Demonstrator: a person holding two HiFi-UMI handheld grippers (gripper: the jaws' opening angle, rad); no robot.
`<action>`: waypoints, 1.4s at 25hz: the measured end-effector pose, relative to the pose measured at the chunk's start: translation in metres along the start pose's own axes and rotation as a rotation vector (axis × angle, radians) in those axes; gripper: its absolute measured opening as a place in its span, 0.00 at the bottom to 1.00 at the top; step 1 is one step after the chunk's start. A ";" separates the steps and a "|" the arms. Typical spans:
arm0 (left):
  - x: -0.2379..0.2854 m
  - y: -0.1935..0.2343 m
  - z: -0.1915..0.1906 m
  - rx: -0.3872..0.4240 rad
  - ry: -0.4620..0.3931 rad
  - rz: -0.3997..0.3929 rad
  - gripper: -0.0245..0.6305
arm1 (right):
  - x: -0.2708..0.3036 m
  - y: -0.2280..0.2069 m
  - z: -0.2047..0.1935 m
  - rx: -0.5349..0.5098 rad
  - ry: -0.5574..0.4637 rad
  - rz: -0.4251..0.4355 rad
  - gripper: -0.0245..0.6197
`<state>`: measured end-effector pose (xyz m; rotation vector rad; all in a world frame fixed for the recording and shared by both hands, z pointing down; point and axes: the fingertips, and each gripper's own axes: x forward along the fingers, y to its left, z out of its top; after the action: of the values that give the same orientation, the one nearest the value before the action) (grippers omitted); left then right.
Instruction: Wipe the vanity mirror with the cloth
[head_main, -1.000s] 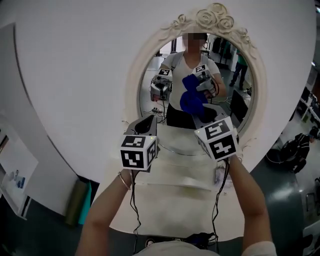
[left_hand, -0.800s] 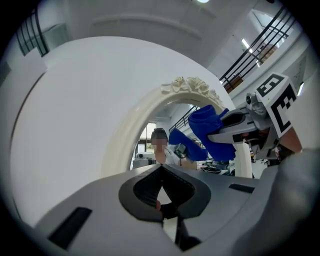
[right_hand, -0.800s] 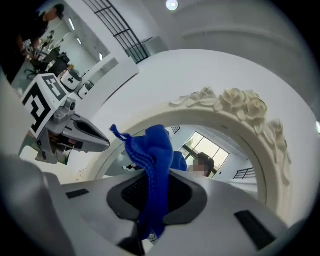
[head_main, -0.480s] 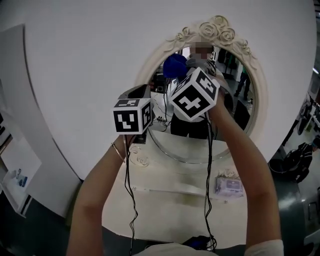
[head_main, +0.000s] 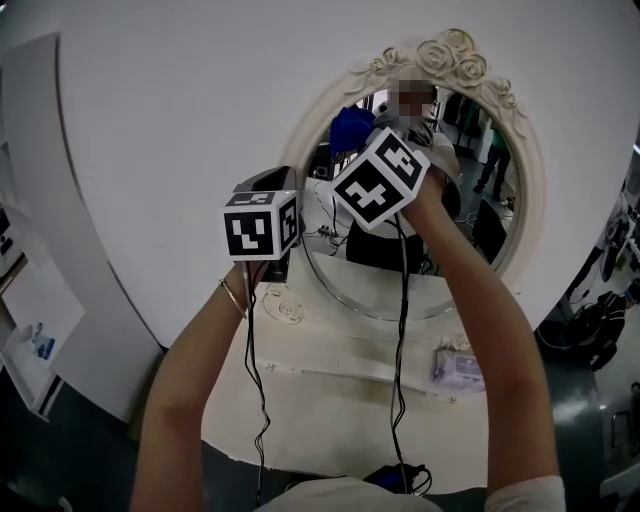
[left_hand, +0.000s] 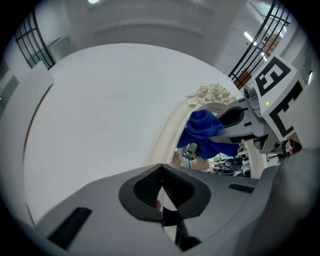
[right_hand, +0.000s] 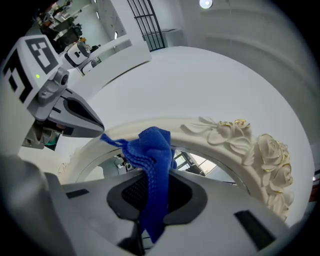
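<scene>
Cloth (right_hand: 152, 167), blue, gripped between the closed jaws of the right gripper (right_hand: 155, 194) at the upper left edge of the mirror (head_main: 480, 215), under its rose-carved frame (right_hand: 225, 142); left gripper (left_hand: 162, 195), jaws together and empty, beside the frame's left edge.

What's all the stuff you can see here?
mirror: one, cream frame with roses, on the panel
panel: one, white, round, behind the mirror
table: one, cream, below the mirror
packet: one, pale, table's right side
cloth: one, blue, in the right gripper, near the mirror's top
cables: two, black, hanging over the table
left gripper: one, grey, shut and empty, by the mirror's left edge
right gripper: one, grey, shut on the cloth
arms: two, raised towards the mirror
</scene>
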<state>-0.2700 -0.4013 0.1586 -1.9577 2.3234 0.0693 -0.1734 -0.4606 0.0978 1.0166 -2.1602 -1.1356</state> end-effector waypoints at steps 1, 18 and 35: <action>-0.001 0.002 -0.005 -0.006 0.006 0.002 0.05 | 0.001 0.005 0.001 0.000 0.001 0.007 0.14; -0.024 0.023 -0.144 -0.097 0.211 0.033 0.04 | 0.032 0.153 -0.040 -0.077 0.060 0.191 0.14; -0.045 -0.014 -0.266 -0.167 0.331 -0.021 0.04 | 0.036 0.284 -0.133 -0.076 0.128 0.390 0.14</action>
<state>-0.2619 -0.3866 0.4281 -2.2214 2.5712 -0.0708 -0.2106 -0.4459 0.4108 0.5819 -2.0764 -0.9323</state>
